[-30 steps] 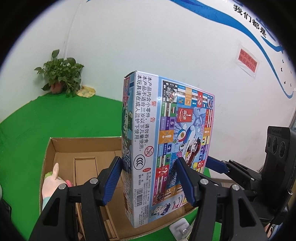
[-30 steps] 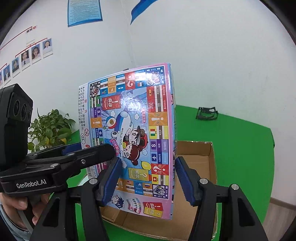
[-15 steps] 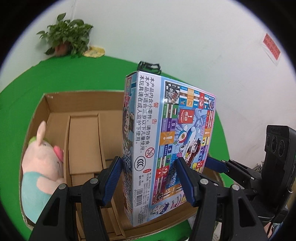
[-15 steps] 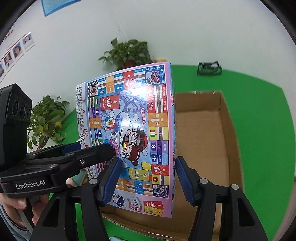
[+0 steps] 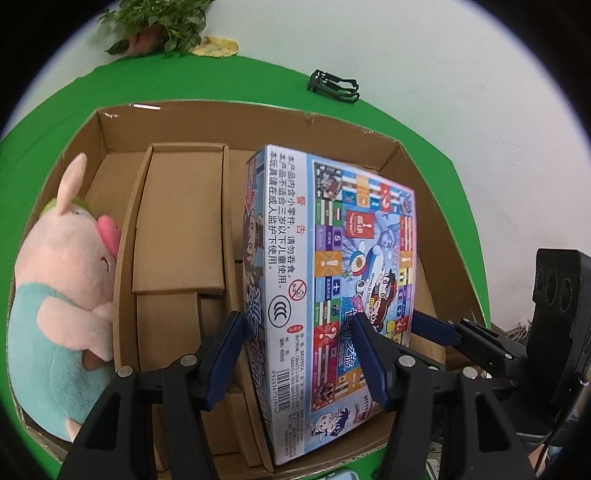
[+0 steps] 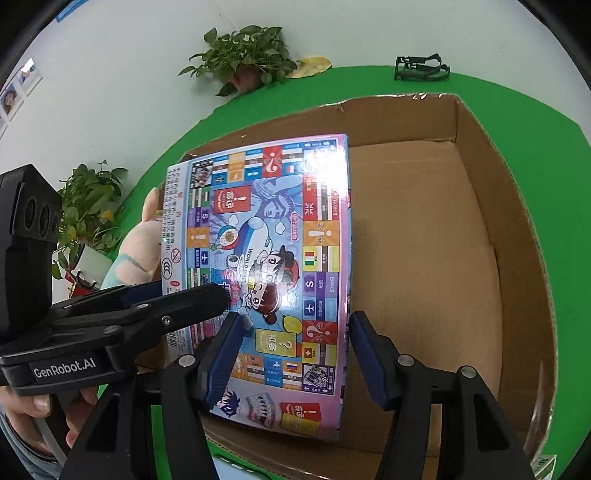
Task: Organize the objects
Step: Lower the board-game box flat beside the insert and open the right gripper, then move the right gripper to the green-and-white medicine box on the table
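A colourful board-game box (image 5: 332, 280) is held on edge above the open cardboard carton (image 5: 236, 118). My left gripper (image 5: 299, 354) is shut on the box's thin side. My right gripper (image 6: 295, 354) is shut on the same box (image 6: 273, 266), gripping its other edge. The box hangs over the middle of the carton (image 6: 480, 177), tilted towards its floor. A pink plush pig (image 5: 62, 280) in a teal shirt lies inside the carton at its left end.
Folded cardboard inserts (image 5: 181, 229) lie on the carton floor beside the pig. The carton stands on a green table (image 6: 517, 110). A black clip frame (image 5: 334, 85) and a potted plant (image 5: 159, 22) stand at the back by the white wall.
Both grippers have tipped forward and down with the game box, from upright above the carton's near edge to over the carton's inside. The grip has not changed.
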A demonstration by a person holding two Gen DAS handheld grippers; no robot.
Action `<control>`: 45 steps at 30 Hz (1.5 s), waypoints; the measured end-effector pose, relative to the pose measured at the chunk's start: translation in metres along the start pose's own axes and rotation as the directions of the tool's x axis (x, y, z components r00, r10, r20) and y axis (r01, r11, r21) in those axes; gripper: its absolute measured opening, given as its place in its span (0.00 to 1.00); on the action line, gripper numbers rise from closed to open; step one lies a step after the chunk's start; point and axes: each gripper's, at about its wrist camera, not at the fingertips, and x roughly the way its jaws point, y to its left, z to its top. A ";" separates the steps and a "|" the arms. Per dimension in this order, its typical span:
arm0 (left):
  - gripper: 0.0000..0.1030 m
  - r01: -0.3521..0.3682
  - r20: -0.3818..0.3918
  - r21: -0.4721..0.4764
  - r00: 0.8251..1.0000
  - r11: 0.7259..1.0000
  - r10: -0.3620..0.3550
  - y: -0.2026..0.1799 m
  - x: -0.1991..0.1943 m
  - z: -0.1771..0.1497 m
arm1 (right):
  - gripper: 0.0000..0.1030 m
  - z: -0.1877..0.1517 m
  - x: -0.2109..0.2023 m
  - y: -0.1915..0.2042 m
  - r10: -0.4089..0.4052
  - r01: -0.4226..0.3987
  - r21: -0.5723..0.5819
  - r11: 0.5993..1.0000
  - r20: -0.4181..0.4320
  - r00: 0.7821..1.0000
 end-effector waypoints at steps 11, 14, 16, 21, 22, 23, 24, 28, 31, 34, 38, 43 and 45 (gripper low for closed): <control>0.55 -0.023 0.016 0.081 1.000 0.996 0.022 0.006 -0.011 -0.009 | 0.32 -0.014 0.030 -0.029 -0.003 0.009 0.078 0.997 -0.074 0.997; 0.55 -0.028 0.069 0.079 0.997 0.996 0.022 0.009 -0.024 -0.014 | 0.32 -0.014 0.030 -0.020 -0.033 0.036 0.035 0.999 -0.071 0.997; 0.57 -0.058 0.143 0.090 0.989 0.994 0.045 0.008 -0.042 -0.022 | 0.32 -0.014 0.019 -0.006 -0.066 0.065 -0.020 0.998 -0.034 0.997; 0.81 -0.234 0.473 0.117 0.868 0.965 0.153 -0.015 -0.105 -0.054 | 1.00 -0.030 -0.050 0.048 -0.220 0.257 -0.164 0.952 0.215 0.952; 0.87 -0.257 0.526 0.101 0.834 0.961 0.168 -0.019 -0.114 -0.061 | 0.99 -0.037 -0.063 0.057 -0.229 0.282 -0.173 0.944 0.271 0.935; 0.87 -0.273 0.588 0.081 0.790 0.959 0.175 -0.022 -0.125 -0.071 | 0.99 -0.044 -0.073 0.065 -0.238 0.302 -0.178 0.936 0.312 0.920; 0.88 -0.274 0.632 0.071 0.756 0.959 0.169 -0.025 -0.137 -0.081 | 0.99 -0.054 -0.089 0.073 -0.256 0.335 -0.179 0.925 0.358 0.898; 0.88 -0.252 0.644 0.053 0.748 0.966 0.160 -0.034 -0.160 -0.104 | 1.00 -0.081 -0.125 0.086 -0.266 0.360 -0.152 0.921 0.432 0.862; 0.88 -0.243 0.646 0.059 0.749 0.968 0.148 -0.043 -0.172 -0.120 | 1.00 -0.097 -0.141 0.088 -0.218 0.302 -0.135 0.943 0.433 0.875; 0.88 -0.209 0.657 0.070 0.746 0.975 0.113 -0.051 -0.180 -0.135 | 1.00 -0.111 -0.153 0.088 -0.225 0.300 -0.106 0.948 0.442 0.868; 0.50 -0.152 0.643 0.124 0.765 0.981 0.037 -0.059 -0.181 -0.144 | 1.00 -0.134 -0.172 0.093 -0.266 0.357 -0.105 0.928 0.483 0.834; 0.02 -0.121 0.570 0.167 0.821 0.978 0.004 -0.072 -0.177 -0.156 | 1.00 -0.157 -0.196 0.096 -0.187 0.295 -0.153 0.943 0.491 0.851; 0.09 -0.136 0.594 0.158 0.804 0.978 0.016 -0.075 -0.181 -0.163 | 0.96 -0.169 -0.209 0.098 -0.170 0.291 -0.157 0.944 0.524 0.834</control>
